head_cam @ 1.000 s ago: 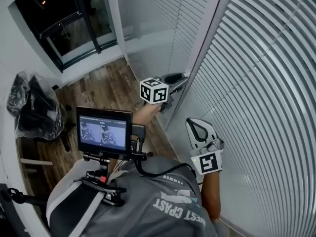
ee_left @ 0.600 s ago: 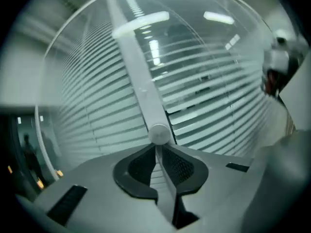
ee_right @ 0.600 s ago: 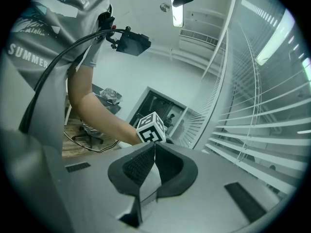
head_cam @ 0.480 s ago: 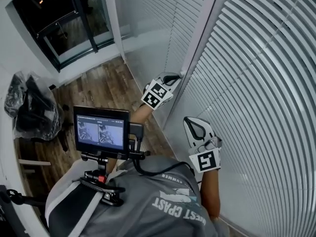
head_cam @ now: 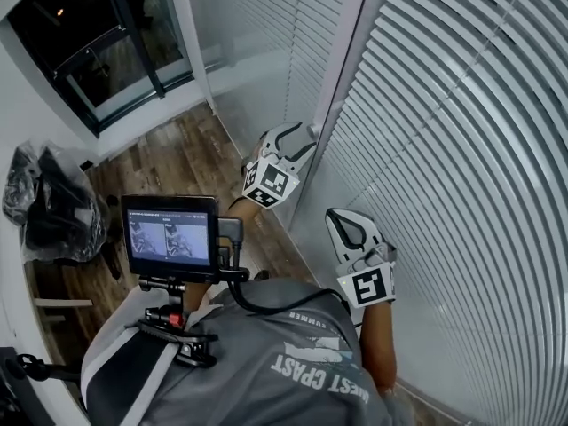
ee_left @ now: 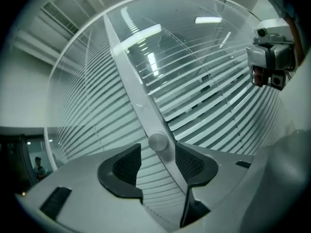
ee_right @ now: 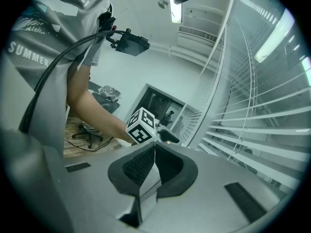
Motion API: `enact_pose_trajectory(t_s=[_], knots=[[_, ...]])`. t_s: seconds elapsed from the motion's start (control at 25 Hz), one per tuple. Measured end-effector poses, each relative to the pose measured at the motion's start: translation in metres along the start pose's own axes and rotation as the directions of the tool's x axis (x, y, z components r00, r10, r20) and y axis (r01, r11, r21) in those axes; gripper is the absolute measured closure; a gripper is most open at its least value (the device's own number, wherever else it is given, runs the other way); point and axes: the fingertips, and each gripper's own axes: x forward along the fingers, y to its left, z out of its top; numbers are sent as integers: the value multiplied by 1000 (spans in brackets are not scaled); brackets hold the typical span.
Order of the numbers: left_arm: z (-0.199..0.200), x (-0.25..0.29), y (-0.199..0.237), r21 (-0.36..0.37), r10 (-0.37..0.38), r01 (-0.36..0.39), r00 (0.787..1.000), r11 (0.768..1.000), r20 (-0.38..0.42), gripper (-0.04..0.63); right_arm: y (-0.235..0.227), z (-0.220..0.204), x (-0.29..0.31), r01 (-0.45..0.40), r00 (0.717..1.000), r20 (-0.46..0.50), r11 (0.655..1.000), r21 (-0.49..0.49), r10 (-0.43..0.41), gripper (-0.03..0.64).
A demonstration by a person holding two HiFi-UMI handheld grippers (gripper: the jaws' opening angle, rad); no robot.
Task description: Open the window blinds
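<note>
White slatted blinds [head_cam: 461, 149] cover the window on the right. In the left gripper view the slats [ee_left: 209, 106] stand tilted with dark gaps between them. The blinds' thin wand [ee_left: 141, 101] hangs in front of the slats, and its round end [ee_left: 157, 141] sits between the pads of my left gripper [ee_left: 158, 154]. Those jaws have just been opening and stand open, with the pads not pressing on the wand. In the head view my left gripper [head_cam: 297, 136] reaches level to the window frame. My right gripper [head_cam: 342, 220] hangs lower beside the blinds, shut [ee_right: 154, 147] on nothing.
A wooden floor [head_cam: 177, 158] lies below on the left, with a dark glass door [head_cam: 98, 34] beyond it. A black bag on a chair [head_cam: 53, 202] stands at the left. A small monitor [head_cam: 169, 236] is mounted on the person's chest.
My left gripper has rolled at the wand, so its marker cube has swung from the top down to the near side. Its jaws have parted. The right gripper has kept still.
</note>
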Motion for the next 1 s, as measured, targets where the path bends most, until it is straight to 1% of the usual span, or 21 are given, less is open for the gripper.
enact_pose_trajectory(t_s=[0.08,0.12,0.16,0.2,0.28,0.36,0.4,0.44,0.48,0.56,0.6,0.64,0.68,0.72,0.76,0.8,0.84,0.88,0.92,0.96,1.0], knots=[[9,8,-4,85,-36,37,999,996,-7,392,0,1,1,-3,1000,-6,1000,0,3,614],[11,11,-6,113,-55,57,998,992,-15,416,1,2,1,-7,1000,-4,1000,-1,7,614],[12,11,-8,123,-67,69,998,990,-21,416,3,3,2,-10,1000,-1,1000,-2,10,614],[11,11,-9,111,-74,76,997,991,-23,420,4,3,3,-13,1000,2,1000,-4,13,614],[10,10,-9,48,-86,87,996,995,-26,437,5,1,5,-17,1000,1,1000,-5,17,614],[8,10,-9,-13,-110,110,994,994,-27,443,8,-2,7,-22,1000,-4,1000,-5,22,614],[7,9,-9,-26,-122,122,992,992,-25,445,10,-3,8,-26,1000,-5,1000,-4,26,614],[7,8,-8,-20,-130,129,991,991,-26,446,12,-4,9,-28,1000,-7,1000,-2,28,614],[8,7,-8,12,-128,129,991,992,-32,453,13,-4,9,-30,1000,-8,1000,-1,30,614],[8,5,-8,125,-104,110,993,986,-54,466,15,-6,10,-31,999,-10,1000,1,31,614],[7,4,-8,161,-94,103,994,982,-63,466,15,-7,10,-31,999,-12,1000,1,31,614],[6,4,-8,148,-95,103,993,984,-63,468,16,-8,11,-30,999,-14,1000,2,31,614],[5,4,-7,71,-108,112,993,991,-49,468,16,-9,12,-31,999,-16,1000,2,31,614],[5,4,-6,-72,-132,130,991,989,-14,468,16,-9,12,-32,999,-17,999,2,32,614],[5,4,-4,-267,-154,161,987,950,46,469,16,-10,13,-33,999,-18,999,2,33,614],[5,4,-1,-479,-164,202,979,854,121,469,16,-10,13,-35,999,-16,999,2,35,614],[5,3,1,-666,-154,247,968,704,196,469,16,-9,13,-37,999,-13,999,3,37,614],[4,3,3,-798,-126,287,957,530,260,469,15,-9,14,-38,999,-10,999,3,38,614],[4,4,5,-872,-92,319,947,371,307,469,15,-9,14,-39,999,-9,999,3,39,614],[4,4,6,-904,-63,342,939,256,337,469,15,-9,14,-40,999,-10,999,3,40,614],[4,4,7,-916,-45,354,935,190,352,469,15,-10,14,-40,999,-11,999,4,40,614]])
